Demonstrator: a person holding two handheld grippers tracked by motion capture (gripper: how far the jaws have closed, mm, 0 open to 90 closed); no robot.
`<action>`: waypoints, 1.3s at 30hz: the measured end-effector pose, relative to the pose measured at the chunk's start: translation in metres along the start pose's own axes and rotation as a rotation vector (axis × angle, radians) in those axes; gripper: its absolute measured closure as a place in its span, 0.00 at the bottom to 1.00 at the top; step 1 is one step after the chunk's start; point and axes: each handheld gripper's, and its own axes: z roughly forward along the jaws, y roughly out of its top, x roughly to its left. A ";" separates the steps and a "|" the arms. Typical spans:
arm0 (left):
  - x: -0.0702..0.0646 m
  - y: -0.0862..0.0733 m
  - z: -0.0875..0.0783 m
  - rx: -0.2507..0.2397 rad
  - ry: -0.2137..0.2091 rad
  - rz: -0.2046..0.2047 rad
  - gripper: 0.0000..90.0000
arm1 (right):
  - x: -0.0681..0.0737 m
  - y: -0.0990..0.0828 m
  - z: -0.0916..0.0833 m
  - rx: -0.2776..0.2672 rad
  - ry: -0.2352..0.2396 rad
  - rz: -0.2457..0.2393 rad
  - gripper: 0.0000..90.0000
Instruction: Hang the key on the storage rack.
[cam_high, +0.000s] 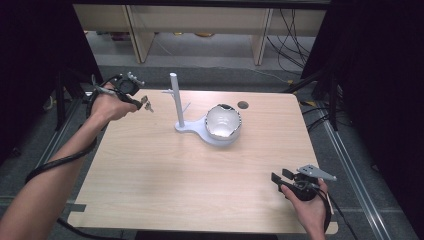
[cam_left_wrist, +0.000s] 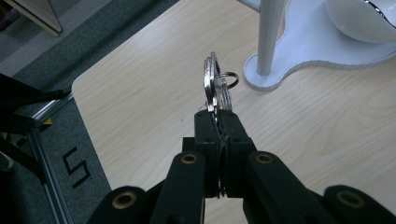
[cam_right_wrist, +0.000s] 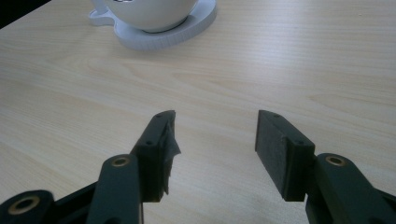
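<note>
I am observing a light wooden table carrying a white stand near its far middle, made of a flat base, an upright post with small side pegs, and a white bowl sitting on the base's round end.

My left gripper is hovering above the far left corner of the table, short of the post. In the left gripper view its jaws are pressing tight together on a bunch of keys; the keys are standing up from the jaw tips, with a metal ring jutting out toward the post's foot. The keys are hanging clear of the table surface and apart from the stand.

My right gripper is resting low over the near right corner, well apart from the stand. In the right gripper view its jaws are standing wide apart with nothing between them, and bare tabletop is showing through the gap. The bowl and base are lying farther ahead of it.
</note>
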 end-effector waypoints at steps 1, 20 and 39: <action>-0.001 0.001 0.000 -0.006 0.000 -0.001 0.97 | 0.000 0.000 0.000 0.006 0.009 0.001 0.54; -0.002 0.013 -0.002 -0.012 -0.002 0.003 0.97 | 0.003 -0.001 0.001 0.010 -0.003 0.004 0.54; -0.006 0.025 -0.004 -0.024 0.003 0.019 0.97 | 0.002 -0.001 0.002 0.001 -0.009 0.004 0.53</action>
